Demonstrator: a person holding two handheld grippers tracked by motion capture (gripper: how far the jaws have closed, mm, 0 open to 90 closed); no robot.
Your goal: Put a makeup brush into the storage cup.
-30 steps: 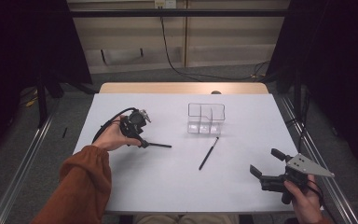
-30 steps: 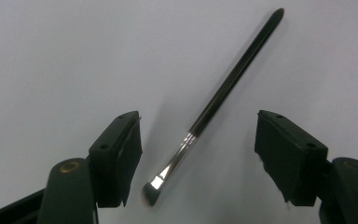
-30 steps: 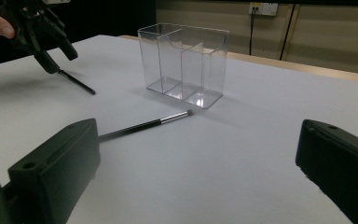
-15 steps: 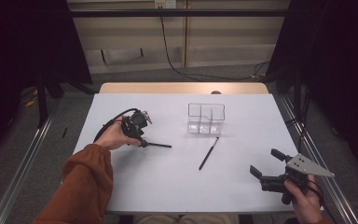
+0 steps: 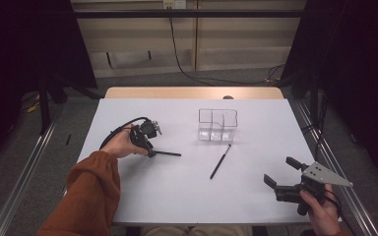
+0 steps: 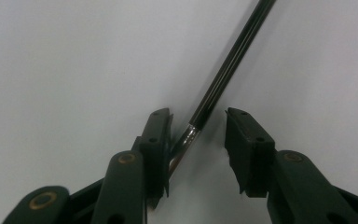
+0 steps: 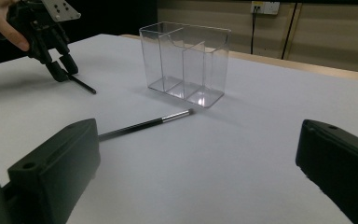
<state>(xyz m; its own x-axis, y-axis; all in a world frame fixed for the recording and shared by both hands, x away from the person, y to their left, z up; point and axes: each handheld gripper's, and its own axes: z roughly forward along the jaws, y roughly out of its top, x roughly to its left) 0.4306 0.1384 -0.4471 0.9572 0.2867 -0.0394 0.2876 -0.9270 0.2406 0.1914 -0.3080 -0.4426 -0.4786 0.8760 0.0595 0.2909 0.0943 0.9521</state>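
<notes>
A thin black brush (image 5: 169,153) with a silver ferrule lies on the white table left of centre. My left gripper (image 5: 150,147) points down at its near end. In the left gripper view the jaws of this gripper (image 6: 198,122) stand open on either side of the brush (image 6: 226,65), whose ferrule rests near the left jaw. A second black brush (image 5: 219,162) lies at the table's middle, in front of a clear plastic organizer (image 5: 218,125). My right gripper (image 5: 279,170) hovers open at the front right, with nothing between its jaws.
The organizer (image 7: 186,63) has three compartments, and no contents are visible in them. The right gripper view also shows the second brush (image 7: 142,123) and, farther off, the left gripper (image 7: 60,65) held by a hand. The table's (image 5: 256,201) front edge is near my right hand.
</notes>
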